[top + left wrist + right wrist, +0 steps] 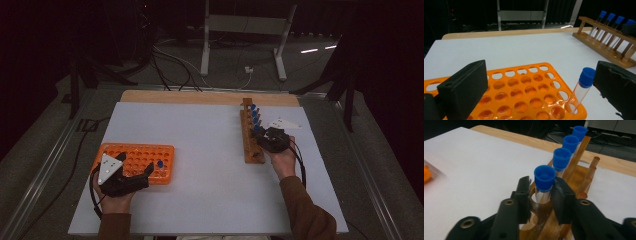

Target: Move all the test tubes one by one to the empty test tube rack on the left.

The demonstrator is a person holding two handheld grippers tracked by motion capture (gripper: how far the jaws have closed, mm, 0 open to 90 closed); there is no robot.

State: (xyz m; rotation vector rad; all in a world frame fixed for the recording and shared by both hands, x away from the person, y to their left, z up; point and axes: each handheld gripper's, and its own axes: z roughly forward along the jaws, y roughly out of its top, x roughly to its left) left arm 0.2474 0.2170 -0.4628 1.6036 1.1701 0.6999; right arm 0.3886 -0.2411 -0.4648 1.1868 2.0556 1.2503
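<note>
An orange rack [135,155] lies at the front left, with one blue-capped tube [160,164] upright in a hole near its right end. My left gripper [136,164] hovers over that rack, open; in the left gripper view its jaws [540,75] stand wide apart and the tube [580,92] is just inside the right jaw, untouched. At the right, a wooden rack [248,145] holds several blue-capped tubes [254,114]. My right gripper [262,134] is at its nearest tube. The right gripper [541,188] is shut on that tube [544,178], just below its cap.
A white sheet [200,130] covers the table, and a strip of bare wood [200,97] shows along the far edge. Beyond it stand a metal frame [245,30] and cables on the floor. The wooden rack's empty holes [534,220] lie nearest me.
</note>
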